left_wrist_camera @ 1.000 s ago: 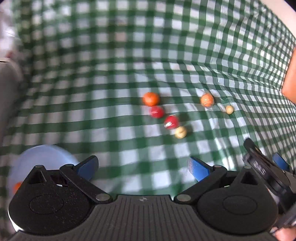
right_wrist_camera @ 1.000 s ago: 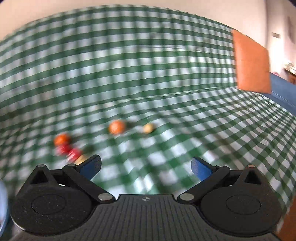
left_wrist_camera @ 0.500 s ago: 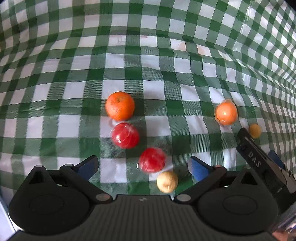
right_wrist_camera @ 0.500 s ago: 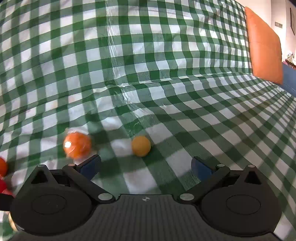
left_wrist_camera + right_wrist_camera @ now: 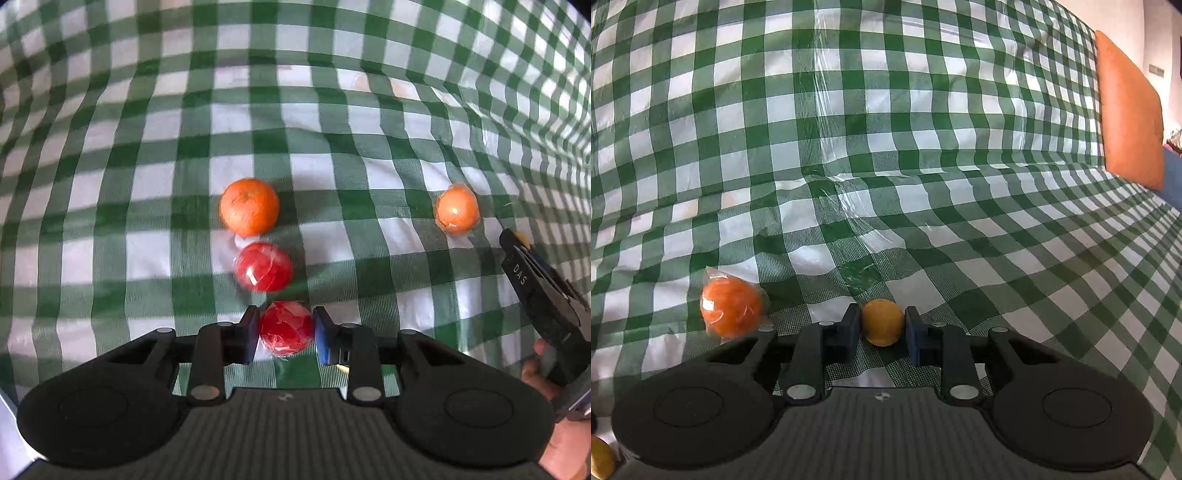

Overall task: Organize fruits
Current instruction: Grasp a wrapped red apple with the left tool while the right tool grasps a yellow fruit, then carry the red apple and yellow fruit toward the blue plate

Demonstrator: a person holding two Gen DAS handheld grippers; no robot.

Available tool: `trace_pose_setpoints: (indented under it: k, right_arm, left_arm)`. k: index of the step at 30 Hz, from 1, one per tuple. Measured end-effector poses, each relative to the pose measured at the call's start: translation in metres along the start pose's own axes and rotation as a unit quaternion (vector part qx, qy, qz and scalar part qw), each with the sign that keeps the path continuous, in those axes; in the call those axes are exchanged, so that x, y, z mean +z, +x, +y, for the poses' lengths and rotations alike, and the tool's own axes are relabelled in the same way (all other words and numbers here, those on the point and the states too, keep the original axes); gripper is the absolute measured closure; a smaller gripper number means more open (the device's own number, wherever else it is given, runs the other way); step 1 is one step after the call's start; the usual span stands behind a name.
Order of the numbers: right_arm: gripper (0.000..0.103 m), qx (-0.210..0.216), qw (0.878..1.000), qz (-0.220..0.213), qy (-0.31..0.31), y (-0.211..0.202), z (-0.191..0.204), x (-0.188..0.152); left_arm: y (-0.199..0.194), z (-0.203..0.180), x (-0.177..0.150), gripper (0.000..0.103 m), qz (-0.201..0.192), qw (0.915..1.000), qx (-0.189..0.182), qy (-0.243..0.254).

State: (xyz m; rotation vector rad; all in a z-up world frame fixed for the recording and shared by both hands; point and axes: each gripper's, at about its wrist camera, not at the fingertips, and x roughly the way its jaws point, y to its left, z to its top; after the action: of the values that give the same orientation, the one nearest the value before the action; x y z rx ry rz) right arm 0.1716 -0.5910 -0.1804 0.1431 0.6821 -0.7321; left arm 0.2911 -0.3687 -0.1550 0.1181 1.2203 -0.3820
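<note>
Both grippers clamped: left gripper on wrapped red fruit, right gripper on small yellow fruit. Your risk: slick wrap slipping, low centre.

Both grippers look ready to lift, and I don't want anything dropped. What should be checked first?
1. Left gripper jaws flank the wrapped red fruit: ok.
2. Right gripper jaws flank the small yellow fruit: ok.
3. Grip firmness on either: cannot tell.
4. Second red fruit apart from the left jaws: ok.
5. Wrapped orange fruit free of the right gripper: cannot tell, very close.
6. Destination container in view: not ok.
</note>
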Motion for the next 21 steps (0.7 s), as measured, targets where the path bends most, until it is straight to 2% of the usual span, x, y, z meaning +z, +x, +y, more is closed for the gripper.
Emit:
trace_pose_setpoints:
  k: [4,8,11,14,17,21]
  right_arm:
    - [0.077,0.002,1.0,-0.015,0.008,-0.018,0.003,0.003]
    - [0.077,0.006,0.999,-0.041,0.0,-0.04,0.004,0.01]
    - [0.077,0.017,0.997,-0.074,-0.017,-0.075,0.007,0.014]
    - [0.077,0.04,0.995,-0.085,-0.028,-0.121,0.015,0.015]
    - [0.077,0.083,0.993,-0.075,-0.039,-0.177,0.024,0.0]
    - [0.077,0.139,0.987,-0.027,-0.078,-0.248,0.042,-0.036]
  left_arm:
    - [-0.012,0.014,-0.01,0.069,0.005,1.0,-0.001,-0.006]
    - [-0.046,0.035,-0.034,0.069,-0.005,1.0,0.001,0.001]
    - [-0.086,0.05,-0.06,0.069,-0.011,0.9999,0.002,0.006]
    - [-0.124,0.076,-0.094,0.069,-0.01,0.9999,0.008,0.009]
    - [-0.154,0.104,-0.127,0.069,0.001,0.9999,0.014,0.001]
    - [-0.195,0.139,-0.166,0.069,0.006,0.9996,0.025,-0.006]
